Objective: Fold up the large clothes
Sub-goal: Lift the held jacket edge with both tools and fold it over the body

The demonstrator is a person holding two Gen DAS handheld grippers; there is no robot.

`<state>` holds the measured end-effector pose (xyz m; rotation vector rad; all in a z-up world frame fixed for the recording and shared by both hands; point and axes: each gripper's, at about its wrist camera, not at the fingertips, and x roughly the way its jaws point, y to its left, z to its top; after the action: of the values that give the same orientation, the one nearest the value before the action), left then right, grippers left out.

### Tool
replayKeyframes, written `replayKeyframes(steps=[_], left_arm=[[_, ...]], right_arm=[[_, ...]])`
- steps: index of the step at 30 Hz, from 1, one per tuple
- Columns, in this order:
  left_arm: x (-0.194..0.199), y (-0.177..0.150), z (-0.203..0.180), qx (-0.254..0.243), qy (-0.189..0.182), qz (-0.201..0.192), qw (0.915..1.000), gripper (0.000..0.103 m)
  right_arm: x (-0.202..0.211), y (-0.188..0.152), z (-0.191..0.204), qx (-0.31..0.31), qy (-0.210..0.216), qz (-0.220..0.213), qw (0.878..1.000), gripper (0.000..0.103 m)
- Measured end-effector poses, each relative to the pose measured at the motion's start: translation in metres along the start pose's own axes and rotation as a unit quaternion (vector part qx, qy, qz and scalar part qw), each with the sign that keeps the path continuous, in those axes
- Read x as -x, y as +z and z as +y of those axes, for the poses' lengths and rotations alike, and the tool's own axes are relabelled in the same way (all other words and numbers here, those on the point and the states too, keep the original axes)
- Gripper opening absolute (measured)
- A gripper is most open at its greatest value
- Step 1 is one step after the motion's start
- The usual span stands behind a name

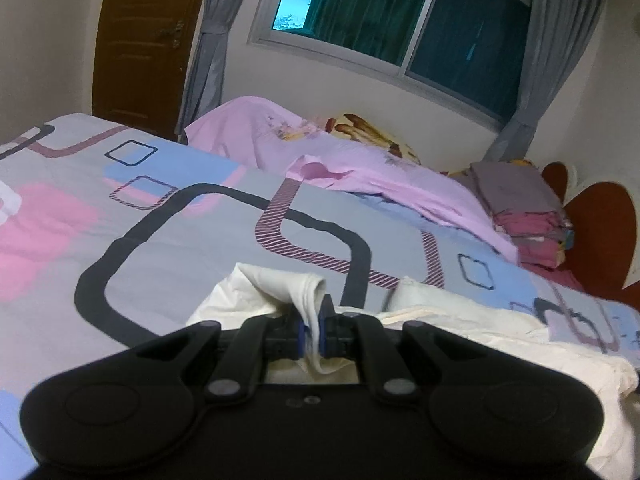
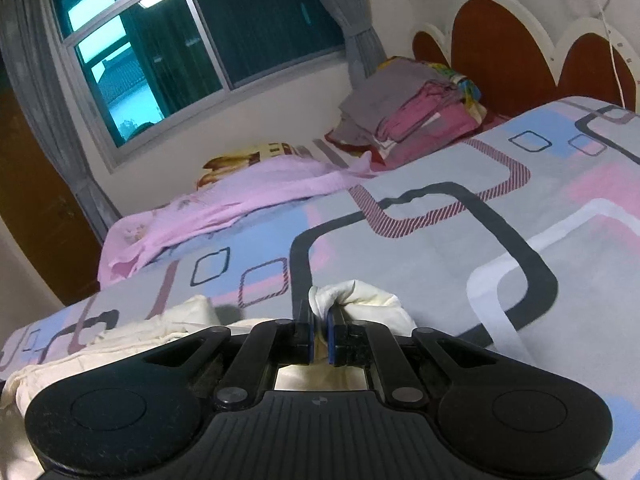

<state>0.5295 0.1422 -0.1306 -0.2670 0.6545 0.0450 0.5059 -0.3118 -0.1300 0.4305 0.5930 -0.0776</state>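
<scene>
Cream garment (image 1: 480,332), rumpled on the patterned bedspread (image 1: 200,240), bunches inside both clamped claws, left claw (image 1: 314,328) and right claw (image 2: 319,330).

soft matt cream cloth garment (image 1: 460,320); matt black plastic left gripper (image 1: 314,322); smooth printed cotton-like bedsheet (image 1: 180,248).

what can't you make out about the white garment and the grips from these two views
- Garment type: in both views the claw bodies cover most of the cream garment.
- Left claw: shut on a bunched fold; which part of the garment is unclear.
- Right claw: the same, fabric wadded between the pads.
- Far garment edge: cut off by the right frame edge in the left wrist view.
- Folded stack: items too small to identify.
</scene>
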Motion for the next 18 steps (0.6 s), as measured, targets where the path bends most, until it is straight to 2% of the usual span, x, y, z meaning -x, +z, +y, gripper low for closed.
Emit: replayKeyframes(steps=[5, 10, 11, 13, 15, 16, 17, 18], left_arm=[[-0.025, -0.007, 0.0, -0.01, 0.025, 0.012, 0.9996, 0.007], [-0.041, -0.021, -0.013, -0.07, 0.06, 0.011, 0.9956, 0.011], [-0.043, -0.022, -0.015, -0.075, 0.063, 0.011, 0.9951, 0.011], [-0.042, -0.022, -0.016, -0.079, 0.063, 0.013, 0.9948, 0.011], [-0.039, -0.018, -0.013, -0.071, 0.053, 0.015, 0.9959, 0.014], [-0.035, -0.015, -0.01, -0.065, 0.046, 0.017, 0.9967, 0.017], [-0.031, -0.013, -0.008, -0.061, 0.041, 0.015, 0.9972, 0.019], [-0.022, -0.009, -0.005, -0.056, 0.037, 0.008, 0.9977, 0.027]], right_arm=[[-0.025, -0.003, -0.001, 0.012, -0.01, 0.006, 1.0, 0.006], [-0.045, -0.009, -0.003, 0.028, -0.024, 0.025, 0.999, 0.007], [-0.048, -0.01, -0.003, 0.03, -0.026, 0.03, 0.999, 0.01], [-0.047, -0.008, -0.003, 0.035, -0.028, 0.027, 0.999, 0.026], [-0.038, -0.004, 0.0, 0.04, -0.021, 0.003, 0.999, 0.07], [-0.034, -0.002, 0.001, 0.044, -0.018, -0.009, 0.999, 0.077], [-0.027, 0.0, 0.004, 0.053, -0.014, -0.022, 0.998, 0.078], [-0.021, 0.003, 0.008, 0.061, -0.013, -0.03, 0.998, 0.078]])
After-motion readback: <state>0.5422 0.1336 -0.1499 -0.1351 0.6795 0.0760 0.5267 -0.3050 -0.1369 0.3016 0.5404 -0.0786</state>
